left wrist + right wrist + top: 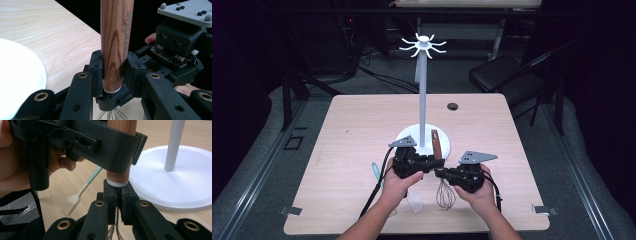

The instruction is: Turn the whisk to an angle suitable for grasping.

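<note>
wooden-handled whisk (439,167) clamped in both grippers, left gripper (113,72), right gripper (119,195), beside white stand base (175,187)

High view sat above the person's edge of the table (362,120), facing forward and down, far enough to take in the whole top. Left gripper view looked along its jaws, very close on the whisk (116,45) handle. Right gripper view was equally close, just under the handle. Both shared whisk and stand base (175,187).
</note>
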Demonstrator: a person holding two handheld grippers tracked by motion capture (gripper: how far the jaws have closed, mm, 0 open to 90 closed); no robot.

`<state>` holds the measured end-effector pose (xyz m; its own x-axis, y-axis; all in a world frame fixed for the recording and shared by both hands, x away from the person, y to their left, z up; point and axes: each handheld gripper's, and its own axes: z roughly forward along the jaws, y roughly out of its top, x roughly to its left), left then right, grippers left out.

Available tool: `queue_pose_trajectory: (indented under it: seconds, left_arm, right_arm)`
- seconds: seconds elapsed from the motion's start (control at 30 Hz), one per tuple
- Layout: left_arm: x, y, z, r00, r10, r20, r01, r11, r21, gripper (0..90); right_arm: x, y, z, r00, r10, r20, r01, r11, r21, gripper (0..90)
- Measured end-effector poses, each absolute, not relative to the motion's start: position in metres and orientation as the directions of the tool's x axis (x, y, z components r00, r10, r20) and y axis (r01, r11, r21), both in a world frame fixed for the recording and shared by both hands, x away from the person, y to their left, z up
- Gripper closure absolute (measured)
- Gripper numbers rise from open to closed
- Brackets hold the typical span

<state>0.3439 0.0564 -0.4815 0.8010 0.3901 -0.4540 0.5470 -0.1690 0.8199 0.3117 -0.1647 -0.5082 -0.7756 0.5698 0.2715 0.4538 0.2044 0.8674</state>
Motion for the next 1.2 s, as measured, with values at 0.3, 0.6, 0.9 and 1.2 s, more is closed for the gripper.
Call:
queue_pose_trajectory:
  seconds: [0.3,0.6,0.9,1.2]
  left_arm:
    - [0.345,0.057,-0.476,0.792,0.412,-0.451,0.557,-0.183,0.81,70.9]
    - [0.347,0.07,-0.464,0.779,0.469,-0.416,0.544,-0.174,0.821,70.9]
    - [0.346,0.084,-0.434,0.765,0.547,-0.34,0.506,-0.184,0.843,70.9]
    - [0.346,0.09,-0.399,0.745,0.615,-0.26,0.473,-0.212,0.855,70.9]
  right_arm:
    - [0.311,-0.168,-0.507,-0.774,0.563,0.289,0.457,0.182,0.87,79.4]
    - [0.31,-0.18,-0.504,-0.758,0.587,0.284,0.457,0.167,0.874,74.9]
    - [0.315,-0.195,-0.512,-0.691,0.673,0.263,0.487,0.164,0.858,73.0]
    - [0.319,-0.2,-0.522,-0.64,0.728,0.245,0.526,0.182,0.831,69.5]
